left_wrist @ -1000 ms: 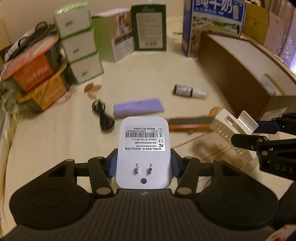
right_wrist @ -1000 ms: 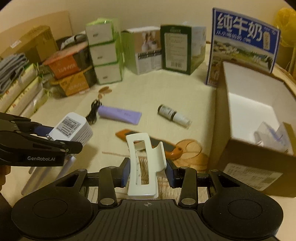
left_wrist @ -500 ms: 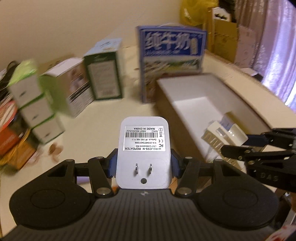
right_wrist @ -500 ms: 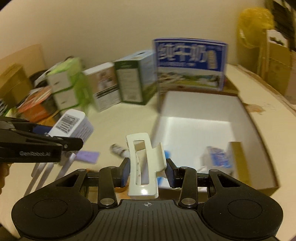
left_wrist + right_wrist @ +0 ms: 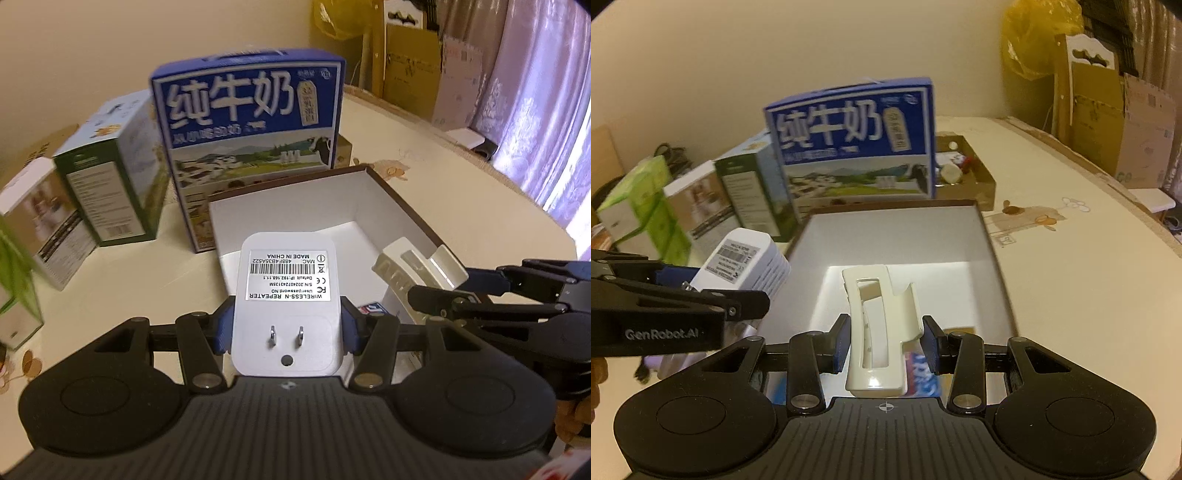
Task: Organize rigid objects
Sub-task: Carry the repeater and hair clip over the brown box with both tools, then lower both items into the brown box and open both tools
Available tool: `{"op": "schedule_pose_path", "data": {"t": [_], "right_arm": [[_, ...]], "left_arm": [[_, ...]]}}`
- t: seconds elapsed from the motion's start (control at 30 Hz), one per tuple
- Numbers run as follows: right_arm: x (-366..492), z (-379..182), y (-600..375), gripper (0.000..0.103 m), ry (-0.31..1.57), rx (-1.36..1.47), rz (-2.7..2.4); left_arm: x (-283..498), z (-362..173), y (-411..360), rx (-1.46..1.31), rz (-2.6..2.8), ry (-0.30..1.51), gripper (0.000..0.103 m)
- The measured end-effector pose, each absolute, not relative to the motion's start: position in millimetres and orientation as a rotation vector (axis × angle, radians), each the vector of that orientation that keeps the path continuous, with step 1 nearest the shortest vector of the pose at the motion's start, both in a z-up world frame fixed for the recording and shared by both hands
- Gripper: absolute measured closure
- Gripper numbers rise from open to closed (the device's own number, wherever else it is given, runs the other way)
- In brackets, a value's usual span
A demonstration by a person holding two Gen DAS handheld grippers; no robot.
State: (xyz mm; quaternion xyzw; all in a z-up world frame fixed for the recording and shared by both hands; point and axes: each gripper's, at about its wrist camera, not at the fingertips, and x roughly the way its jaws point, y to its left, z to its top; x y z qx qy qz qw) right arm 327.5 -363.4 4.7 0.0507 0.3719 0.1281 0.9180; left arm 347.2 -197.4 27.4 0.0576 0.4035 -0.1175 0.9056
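Left wrist view: the left claw (image 5: pixel 287 326) is clamped on a white repeater (image 5: pixel 286 295) whose label reads "WIRELESS-N REPEATER" and "MADE IN CHINA". It hangs over the near wall of the open cardboard box (image 5: pixel 399 192), so its drop is not yet done. Behind stands a blue milk carton (image 5: pixel 247 122) printed "纯牛奶".

Right wrist view: the right claw (image 5: pixel 885 345) is closed on a cream hair clip (image 5: pixel 877 325), held above the box's white floor (image 5: pixel 905 236). A blue packet (image 5: pixel 925 380) already lies inside. The other claw's arm reads "GenRobot.AI". Both releases remain, I judge
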Motion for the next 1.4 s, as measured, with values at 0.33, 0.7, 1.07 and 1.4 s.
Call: {"op": "schedule_pose_path", "data": {"t": [0.33, 0.7, 1.07, 1.4], "right_arm": [[397, -31, -376, 0.066, 0.855, 0.065, 0.251], [440, -53, -369, 0.066, 0.890, -0.001, 0.227], [441, -47, -382, 0.057, 0.842, 0.063, 0.225], [383, -20, -390, 0.040, 0.828, 0.183, 0.215]], "left_arm": [[414, -17, -221, 0.142, -0.221, 0.904, 0.051], [456, -44, -231, 0.188, -0.213, 0.920, 0.051], [462, -32, -229, 0.166, -0.240, 0.876, 0.048], [414, -1, -215, 0.128, -0.315, 0.841, 0.043]]}}
